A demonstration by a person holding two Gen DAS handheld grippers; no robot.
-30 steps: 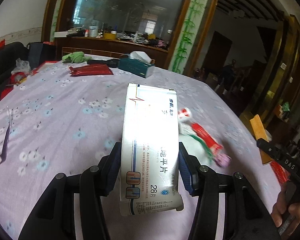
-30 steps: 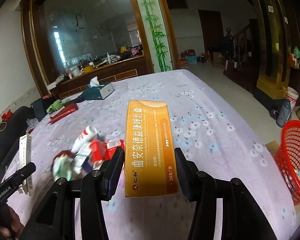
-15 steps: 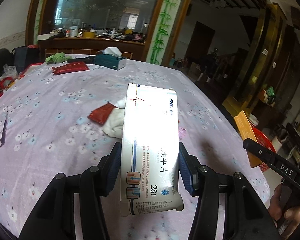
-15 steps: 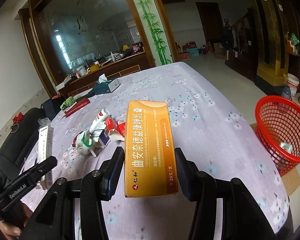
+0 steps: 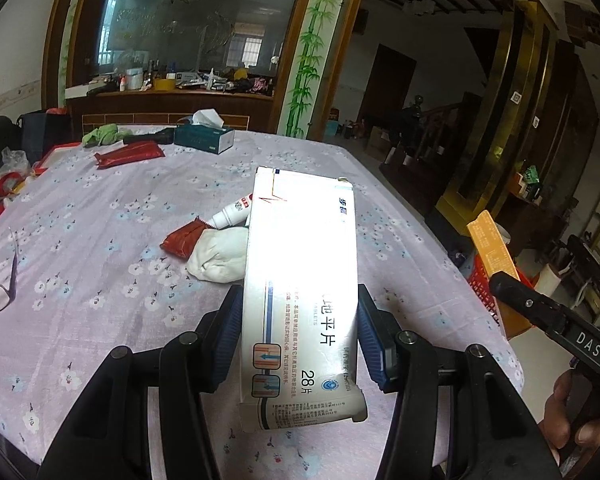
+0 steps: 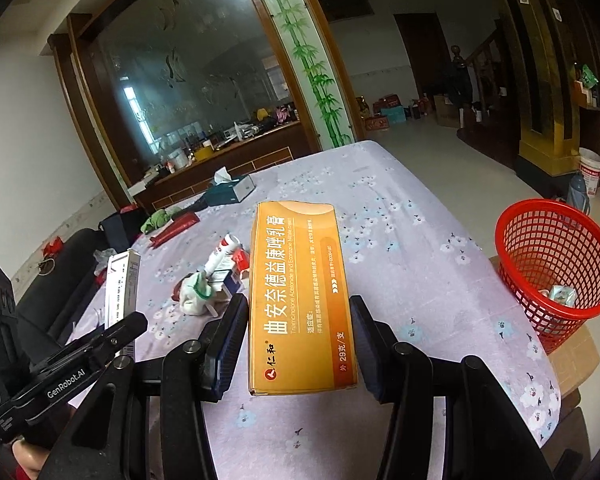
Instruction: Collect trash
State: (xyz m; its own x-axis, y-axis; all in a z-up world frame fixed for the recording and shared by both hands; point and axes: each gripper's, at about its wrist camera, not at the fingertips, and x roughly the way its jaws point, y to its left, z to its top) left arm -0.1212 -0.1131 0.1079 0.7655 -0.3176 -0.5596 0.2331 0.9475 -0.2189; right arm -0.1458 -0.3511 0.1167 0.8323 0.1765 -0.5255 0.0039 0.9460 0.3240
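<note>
Left wrist view shows the left hand-held gripper (image 5: 300,344) clenched on a white medicine box (image 5: 302,280), one pad on each long side, so the box stands up over the bench (image 5: 80,240) and cannot slip. In the right wrist view, the right hand-held gripper (image 6: 298,344) grasps an orange cream box (image 6: 298,292) in the same way. Both boxes are lifted off the cloth, I think because they are being carried to the red basket (image 6: 556,264), which stands on a carton just beside the bench edge and already has a small packet inside. More trash waits in the middle of the bench: a white tube (image 5: 234,214), a red wrapper (image 5: 182,240) and a crumpled white tissue (image 5: 220,258), touching each other. The tissue box (image 5: 204,138) far behind is probably not trash.
</note>
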